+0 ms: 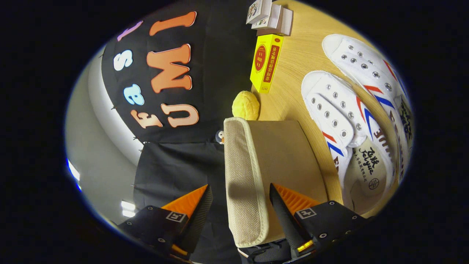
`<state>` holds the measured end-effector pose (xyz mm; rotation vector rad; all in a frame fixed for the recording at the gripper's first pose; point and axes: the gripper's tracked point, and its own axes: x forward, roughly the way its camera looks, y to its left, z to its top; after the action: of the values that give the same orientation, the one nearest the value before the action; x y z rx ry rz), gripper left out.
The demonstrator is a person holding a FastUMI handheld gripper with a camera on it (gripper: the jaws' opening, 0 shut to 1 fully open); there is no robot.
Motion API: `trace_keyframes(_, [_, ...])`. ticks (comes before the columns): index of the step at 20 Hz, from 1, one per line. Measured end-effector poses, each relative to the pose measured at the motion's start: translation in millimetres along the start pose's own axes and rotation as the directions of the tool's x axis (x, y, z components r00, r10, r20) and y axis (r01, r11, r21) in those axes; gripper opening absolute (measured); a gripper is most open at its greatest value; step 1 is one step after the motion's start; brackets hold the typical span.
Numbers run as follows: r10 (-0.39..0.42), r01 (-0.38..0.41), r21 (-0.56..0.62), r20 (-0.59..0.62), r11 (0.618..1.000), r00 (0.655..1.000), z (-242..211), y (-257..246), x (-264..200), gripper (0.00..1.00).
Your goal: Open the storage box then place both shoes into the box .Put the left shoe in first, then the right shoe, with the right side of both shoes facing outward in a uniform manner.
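The view is turned on its side, with the wooden table [304, 58] to the right of the fingers. A beige fabric storage box [282, 154] lies just ahead, and its thick woven lid edge [240, 172] stands between my two fingers. My gripper [242, 189] is open around that edge: one finger lies against the flat lid face, while the other stands a small gap off the woven side. Beyond the box, two white canvas shoes with red and blue stripes lie side by side on the table, the nearer shoe [337, 117] and the farther shoe [370, 69].
A yellow carton [266, 62] stands on the table past the box, with a yellow soft toy [245, 105] by the box's far corner. Small white cartons [269, 16] are stacked farther off. The black booth cloth [172, 165] hangs close on the other side.
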<state>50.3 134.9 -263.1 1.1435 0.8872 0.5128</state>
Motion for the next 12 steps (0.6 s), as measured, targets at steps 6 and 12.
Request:
trace_keyframes(6, [0.07, -0.07, 0.005, 0.021, 0.998, 0.997, 15.9, 37.5, -17.2, 0.46])
trace_keyframes(12, [0.088, -0.088, -0.09, 0.001, 0.992, 0.996, 13.6, 97.3, -15.7, 0.01])
